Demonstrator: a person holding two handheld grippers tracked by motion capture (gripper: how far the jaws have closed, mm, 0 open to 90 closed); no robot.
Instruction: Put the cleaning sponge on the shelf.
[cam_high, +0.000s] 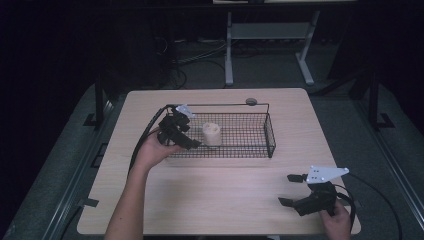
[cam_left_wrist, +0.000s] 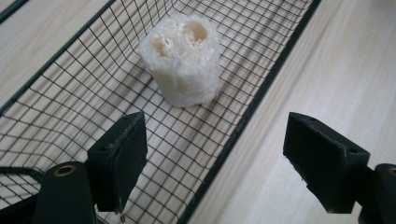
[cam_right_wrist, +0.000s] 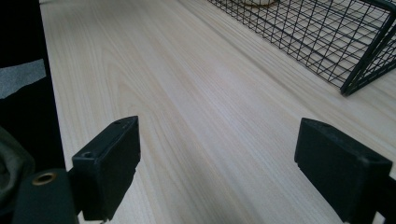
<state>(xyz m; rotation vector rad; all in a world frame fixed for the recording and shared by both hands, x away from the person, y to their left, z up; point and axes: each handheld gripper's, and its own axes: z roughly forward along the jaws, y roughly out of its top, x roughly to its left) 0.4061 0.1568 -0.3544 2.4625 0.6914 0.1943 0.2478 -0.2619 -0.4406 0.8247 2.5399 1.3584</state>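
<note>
At the light wooden table (cam_high: 210, 190), I hold my left gripper (cam_high: 181, 131) over the left end of the black wire basket (cam_high: 272, 135), its jaws spread wide and gripping nothing. The thing it reaches for, a pale loofah chunk (cam_high: 211, 133), stands upright on the basket's mesh floor, left of the basket's middle, just beside the gripper tips and to their right. Its long axis runs vertically, the cut end with its hollow cores facing up. My right gripper (cam_high: 296, 191) hangs low over the near right corner of the table, well apart from the basket, jaws likewise spread and empty; the left hand (cam_high: 152, 150) is clearly the nearer one.

The left gripper view settles what the high view leaves vague: the loofah chunk (cam_left_wrist: 183, 58) lies straight ahead of the jaws and a little left of their centre line, clear of both. One jaw hangs inside the wire basket (cam_left_wrist: 261, 88), the other outside over bare wood, so the near wall runs between them. I judge that any closing move first needs the gripper shifted inward, or the wall gets caught.

The right gripper view looks along bare table (cam_right_wrist: 187, 121) towards the corner of the wire basket (cam_right_wrist: 369, 60), which the high view places ahead and to the left of that hand.
</note>
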